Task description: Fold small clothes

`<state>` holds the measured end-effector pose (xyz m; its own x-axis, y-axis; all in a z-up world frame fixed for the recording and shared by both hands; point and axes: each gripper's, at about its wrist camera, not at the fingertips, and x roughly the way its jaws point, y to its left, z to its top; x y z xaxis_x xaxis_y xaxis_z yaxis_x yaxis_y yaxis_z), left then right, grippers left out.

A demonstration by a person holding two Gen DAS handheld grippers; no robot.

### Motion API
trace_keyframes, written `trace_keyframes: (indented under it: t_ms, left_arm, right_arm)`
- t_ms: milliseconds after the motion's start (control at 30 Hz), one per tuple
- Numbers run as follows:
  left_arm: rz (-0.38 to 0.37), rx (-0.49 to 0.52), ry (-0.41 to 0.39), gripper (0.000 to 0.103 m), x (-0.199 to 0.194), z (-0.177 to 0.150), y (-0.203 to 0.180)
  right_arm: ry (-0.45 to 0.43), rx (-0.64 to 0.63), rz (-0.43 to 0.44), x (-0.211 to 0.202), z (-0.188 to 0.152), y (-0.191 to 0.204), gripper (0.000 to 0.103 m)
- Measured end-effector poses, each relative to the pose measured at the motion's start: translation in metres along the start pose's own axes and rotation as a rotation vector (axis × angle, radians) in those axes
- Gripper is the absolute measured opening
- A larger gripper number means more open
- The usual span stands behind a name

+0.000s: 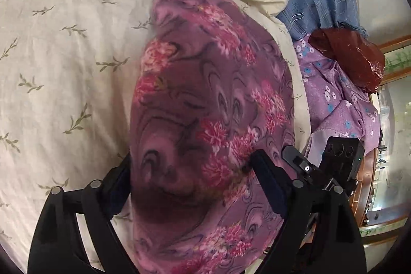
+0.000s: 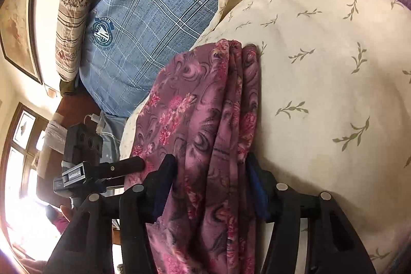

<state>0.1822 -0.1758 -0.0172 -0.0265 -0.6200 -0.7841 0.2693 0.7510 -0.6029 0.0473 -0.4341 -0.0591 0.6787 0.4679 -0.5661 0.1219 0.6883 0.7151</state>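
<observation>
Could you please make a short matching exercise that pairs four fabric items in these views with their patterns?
Items:
1. garment between the fingers of the left hand-held gripper
2. pillow under that garment
3. bedcover behind the pillow
4. crumpled cloth at the right of the left wrist view

Patterns:
A. blue with white check lines
B. cream with olive leaf sprigs
C. lilac with small white and blue flowers
D. purple swirls with pink flower clusters

Pairs: 1-D, 2-B, 3-A, 4-C
</observation>
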Motion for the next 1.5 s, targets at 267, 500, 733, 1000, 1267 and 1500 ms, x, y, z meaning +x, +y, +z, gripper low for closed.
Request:
trace_keyframes:
  t_ms: [267, 500, 733, 1000, 1267, 1500]
  left_arm:
    - [-0.003, -0.062, -0.084, 0.032, -0.029, -0.009, 0.010]
    - [0.069, -0.071, -0.291, 0.032, -0.122, -0.018, 0.042]
    - [0.331, -0.092, -0.372, 0.069, -0.158, -0.006, 0.106]
    - [0.386, -0.137, -0.307, 0.076, -0.114, -0.007, 0.151]
    - [0.473, -0.004, -0.335, 0.076, -0.117, -0.032, 0.105]
    - [0.512, 0.030, -0.318, 0.077, -0.128, -0.063, 0.090]
  right_arm:
    - [-0.049, -0.132, -0.136, -0.006, -0.006, 0.057, 0.029]
    - [-0.015, -0.230, -0.041, 0.027, -0.013, 0.145, 0.029]
    - [0.026, -0.352, -0.138, 0.112, -0.018, 0.204, 0.029]
    - [0.090, -0.253, -0.264, 0.146, -0.015, 0.165, 0.044]
    - [0.086, -0.311, -0.372, 0.097, -0.041, 0.182, 0.079]
    - [0.118, -0.327, -0.463, 0.081, -0.074, 0.171, 0.100]
